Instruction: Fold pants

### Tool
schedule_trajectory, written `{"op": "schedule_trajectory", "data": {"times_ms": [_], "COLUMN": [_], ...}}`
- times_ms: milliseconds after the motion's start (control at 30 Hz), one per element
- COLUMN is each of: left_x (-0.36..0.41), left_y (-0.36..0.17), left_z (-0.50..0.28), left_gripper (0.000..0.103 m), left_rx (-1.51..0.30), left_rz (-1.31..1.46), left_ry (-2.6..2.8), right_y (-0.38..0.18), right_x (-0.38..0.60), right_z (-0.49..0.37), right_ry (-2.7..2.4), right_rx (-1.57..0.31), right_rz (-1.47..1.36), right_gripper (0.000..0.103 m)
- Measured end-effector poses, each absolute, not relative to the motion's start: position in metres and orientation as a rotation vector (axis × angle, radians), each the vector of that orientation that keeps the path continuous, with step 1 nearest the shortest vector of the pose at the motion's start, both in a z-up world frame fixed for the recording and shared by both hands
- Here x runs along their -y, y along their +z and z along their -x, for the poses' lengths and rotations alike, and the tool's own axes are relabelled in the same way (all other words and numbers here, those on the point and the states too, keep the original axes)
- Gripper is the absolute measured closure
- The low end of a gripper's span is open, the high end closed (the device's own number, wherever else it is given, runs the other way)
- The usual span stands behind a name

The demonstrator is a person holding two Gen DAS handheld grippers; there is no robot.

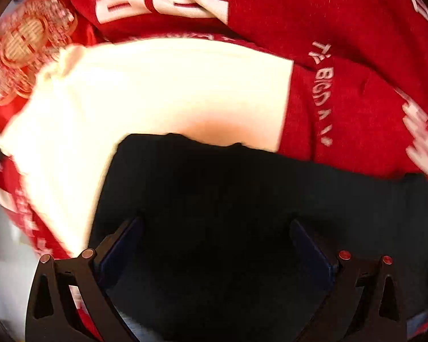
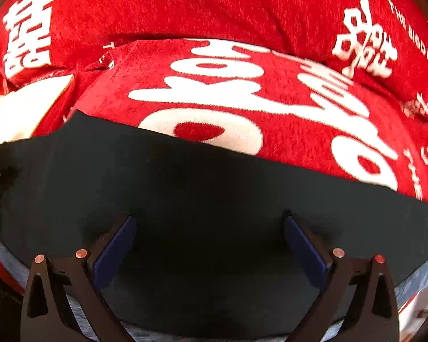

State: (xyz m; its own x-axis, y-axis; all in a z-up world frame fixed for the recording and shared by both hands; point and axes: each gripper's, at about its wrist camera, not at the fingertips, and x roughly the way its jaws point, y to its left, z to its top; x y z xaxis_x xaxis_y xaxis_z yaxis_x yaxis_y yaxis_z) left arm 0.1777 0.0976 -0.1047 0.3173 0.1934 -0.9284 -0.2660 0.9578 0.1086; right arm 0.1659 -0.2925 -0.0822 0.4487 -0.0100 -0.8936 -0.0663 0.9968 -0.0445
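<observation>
Dark, nearly black pants [image 1: 242, 213] lie flat and fill the lower half of the left wrist view. My left gripper [image 1: 215, 225] hovers over them, open, with nothing between its blue pads [image 1: 125, 245]. The right wrist view shows the same dark pants [image 2: 185, 193] spread across a red blanket [image 2: 214, 8], their far edge running slantwise from upper left to lower right. My right gripper [image 2: 209, 223] is open above the cloth, its pads [image 2: 305, 248] wide apart and empty. Whether the fingertips touch the fabric is unclear.
A cream-white cloth [image 1: 157, 91] lies beyond the pants on the red blanket [image 1: 342, 28] with white lettering, also seen as a cream-white cloth [image 2: 22, 105] at the left. A red and gold patterned item [image 1: 28, 45] sits far left. Blue-grey fabric [image 2: 413, 282] peeks out under the pants' near edge.
</observation>
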Motion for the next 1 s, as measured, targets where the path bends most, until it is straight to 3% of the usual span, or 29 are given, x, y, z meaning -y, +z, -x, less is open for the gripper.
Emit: {"op": "schedule_trajectory", "data": {"times_ms": [500, 567, 700, 1000], "left_x": [-0.112, -0.113, -0.112, -0.022], "left_y": [-0.106, -0.106, -0.103, -0.098], "left_z": [-0.175, -0.176, -0.177, -0.134], "left_gripper": [0.000, 0.000, 0.000, 0.000], "left_rx": [-1.262, -1.269, -1.293, -1.246], "left_rz": [0.125, 0.124, 0.138, -0.020], "left_ry": [0.313, 0.306, 0.331, 0.261], "right_y": [-0.067, -0.066, -0.068, -0.073], "right_x": [0.585, 0.602, 0.589, 0.657], "right_z": [-0.128, -0.120, -0.112, -0.051], "right_ry": [-0.277, -0.231, -0.262, -0.408], "right_rx": [-1.089, -1.074, -1.102, -1.020], "right_rz": [-0.179, -0.231, -0.037, -0.373], "right_gripper": [0.000, 0.000, 0.000, 0.000]}}
